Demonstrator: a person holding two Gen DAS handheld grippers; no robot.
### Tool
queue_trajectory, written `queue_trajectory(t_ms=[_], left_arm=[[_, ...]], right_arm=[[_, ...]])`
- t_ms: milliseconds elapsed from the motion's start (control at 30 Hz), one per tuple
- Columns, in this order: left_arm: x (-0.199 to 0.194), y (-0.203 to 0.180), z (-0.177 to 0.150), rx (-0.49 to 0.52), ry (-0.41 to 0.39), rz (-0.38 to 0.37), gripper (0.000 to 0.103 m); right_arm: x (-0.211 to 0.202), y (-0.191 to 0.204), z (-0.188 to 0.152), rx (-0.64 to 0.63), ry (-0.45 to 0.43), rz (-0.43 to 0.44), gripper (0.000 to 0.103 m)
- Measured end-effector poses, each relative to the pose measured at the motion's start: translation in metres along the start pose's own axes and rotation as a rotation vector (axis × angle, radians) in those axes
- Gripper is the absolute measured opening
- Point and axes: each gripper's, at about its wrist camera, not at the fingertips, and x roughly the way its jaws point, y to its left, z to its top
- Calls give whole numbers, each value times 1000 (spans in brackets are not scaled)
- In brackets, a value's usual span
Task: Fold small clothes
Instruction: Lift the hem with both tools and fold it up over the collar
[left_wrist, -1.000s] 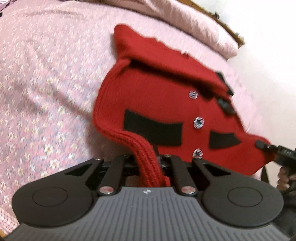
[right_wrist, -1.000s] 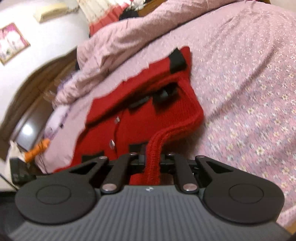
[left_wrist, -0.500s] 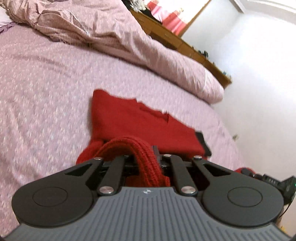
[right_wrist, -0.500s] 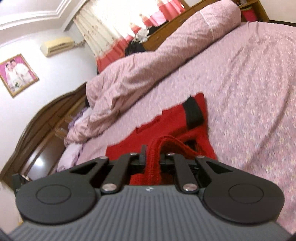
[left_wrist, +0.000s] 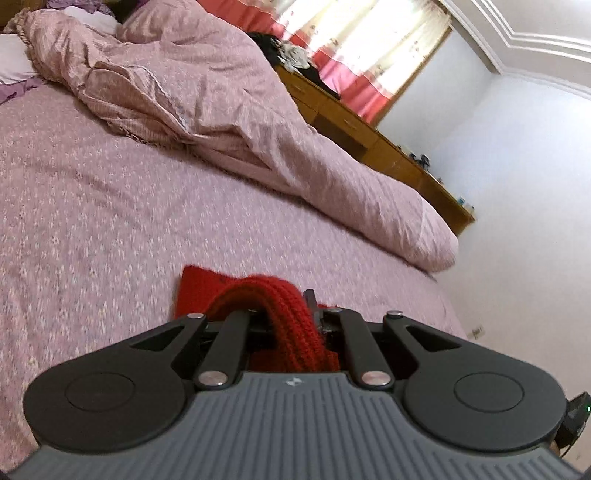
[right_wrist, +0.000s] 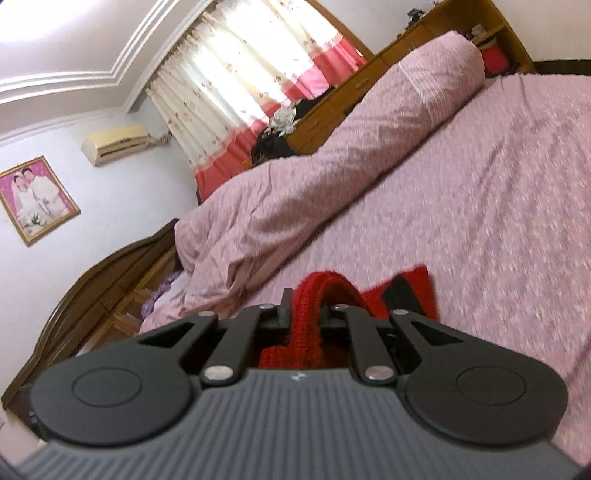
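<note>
The red knit garment (left_wrist: 284, 314) sits low and centre in both wrist views above the pink bedspread (left_wrist: 92, 221), with the left gripper (left_wrist: 291, 317) and the right gripper (right_wrist: 308, 314) each clamped on a bunched ribbed edge. It looks soft, light and stretchy, likely to sag between the 2 holds, so the thick ribbed hem is the sensible place to pinch.

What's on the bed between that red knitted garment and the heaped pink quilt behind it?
Nothing: only bare flowered bedsheet lies between the red sweater and the quilt. The left wrist view shows it, and the right wrist view agrees.
</note>
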Motion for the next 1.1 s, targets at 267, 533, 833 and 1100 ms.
queue_trajectory(t_ms=[267,533,833,1100], left_arm=[[56,6,21,-16,20,52,10],[112,20,33,-6,53,113,10],[186,48,30,23,147,225,11],[203,53,20,137,197,254,12]], right_arm=[[47,-10,16,-18,-6,-40,12],[89,-19,22,-30,13,-77,12],[140,-53,13,4,61,-189,12],[158,-73,-10,-12,102,-279,13]])
